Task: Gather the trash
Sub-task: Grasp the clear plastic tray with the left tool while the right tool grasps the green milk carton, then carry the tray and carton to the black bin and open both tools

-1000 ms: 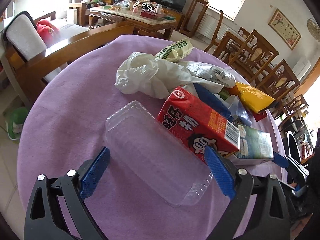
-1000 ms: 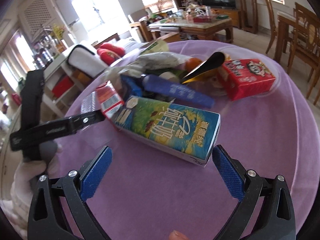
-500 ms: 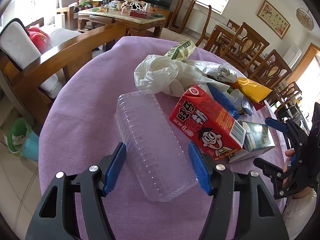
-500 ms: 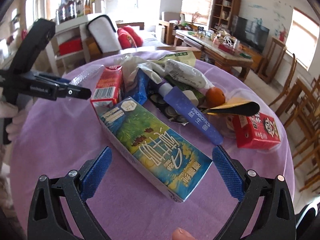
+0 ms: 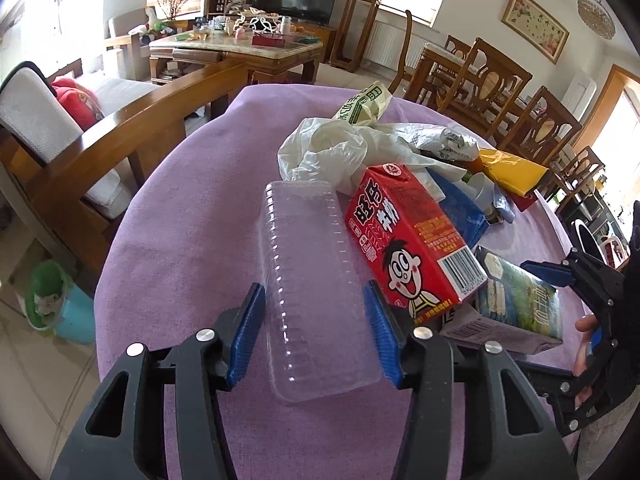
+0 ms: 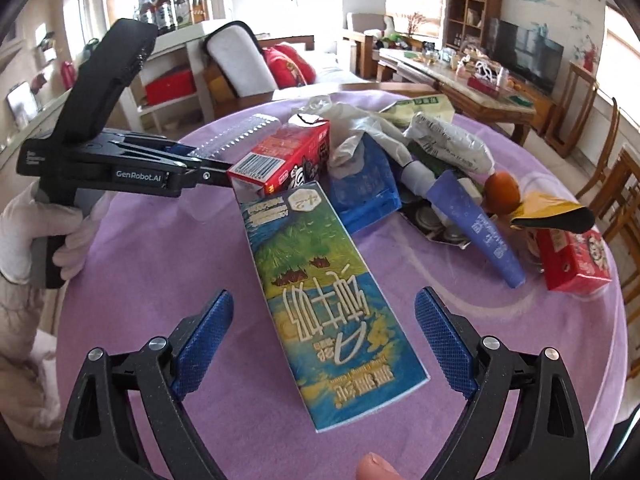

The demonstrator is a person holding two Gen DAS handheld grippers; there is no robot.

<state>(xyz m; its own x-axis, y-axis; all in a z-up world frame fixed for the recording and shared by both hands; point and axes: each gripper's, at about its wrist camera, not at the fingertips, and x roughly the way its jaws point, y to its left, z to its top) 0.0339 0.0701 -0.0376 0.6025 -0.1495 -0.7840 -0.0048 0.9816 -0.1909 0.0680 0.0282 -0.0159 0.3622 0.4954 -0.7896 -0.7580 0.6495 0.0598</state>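
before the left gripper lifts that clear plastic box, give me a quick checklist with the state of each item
1. Clear plastic box sits between the left gripper pads: ok.
2. Pads firmly pressing the box walls: cannot tell; they look at or near contact.
3. Box free of neighbours: not ok; the red milk carton lies against its side and the white plastic bag touches its far end.
4. Right gripper out of the way: ok; it is open, straddling the blue-green milk carton.
5. Box empty: ok; the purple tablecloth shows through.
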